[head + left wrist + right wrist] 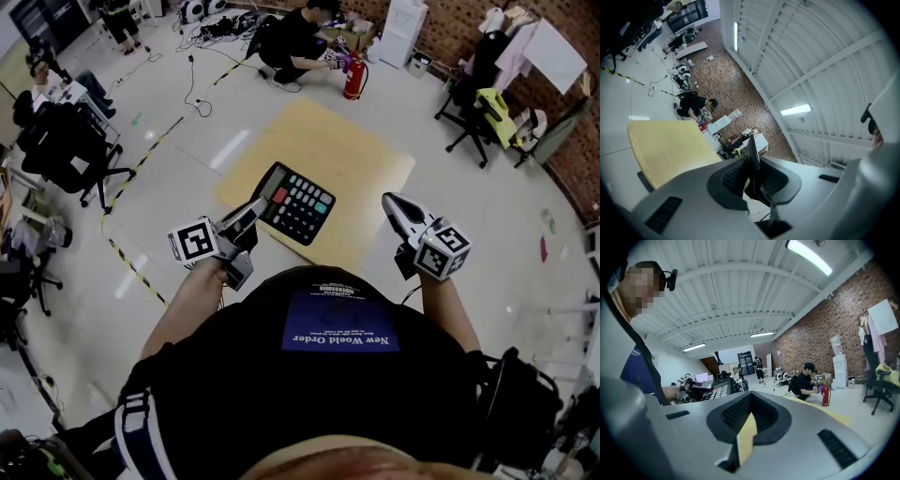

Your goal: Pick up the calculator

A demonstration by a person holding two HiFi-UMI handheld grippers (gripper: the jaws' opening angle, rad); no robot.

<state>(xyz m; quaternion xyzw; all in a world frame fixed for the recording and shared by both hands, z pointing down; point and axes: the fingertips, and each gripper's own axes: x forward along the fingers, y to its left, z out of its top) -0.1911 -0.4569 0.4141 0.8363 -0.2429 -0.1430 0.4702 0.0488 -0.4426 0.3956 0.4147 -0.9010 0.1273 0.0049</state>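
Over the tan tabletop [352, 155] both forearms reach forward about level. The left gripper [255, 212] is clamped on the calculator [300, 202], holding it in the air, and the right gripper [390, 200] is closed and empty beside it. Only the left gripper view shows the calculator edge-on between the jaws, and the shirt [337, 375] reads "New World Order".

Calculator [296, 202] sits mid-frame over the tabletop [370, 155], left gripper [256, 210] on its lower-left edge, right gripper [392, 202] apart to its right
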